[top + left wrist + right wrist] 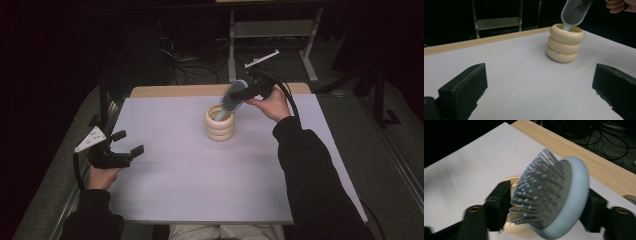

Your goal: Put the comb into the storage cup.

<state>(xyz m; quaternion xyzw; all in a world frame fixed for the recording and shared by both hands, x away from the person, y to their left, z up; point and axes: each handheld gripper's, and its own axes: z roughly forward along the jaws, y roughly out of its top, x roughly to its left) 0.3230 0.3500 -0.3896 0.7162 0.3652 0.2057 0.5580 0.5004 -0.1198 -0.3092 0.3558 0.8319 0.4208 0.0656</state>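
A light blue hairbrush (234, 95) stands tilted with its handle down inside a cream cup (220, 122) made of three stacked rings, at the far middle of the white table (200, 175). My right gripper (248, 89) is at the brush head. In the right gripper view the brush (564, 195) sits between the jaws of the right gripper (547, 195), which stand open, one by the bristle tips and one behind its back. The cup (510, 227) is below. My left gripper (130, 141) hovers open and empty at the table's left edge, facing the cup (565, 45) and the brush (574, 12).
A wooden strip (175, 91) runs along the table's far edge. Behind it stand a grey metal frame (270, 30) and cables on a dark floor. The person's right sleeve (310, 170) crosses the table's right side.
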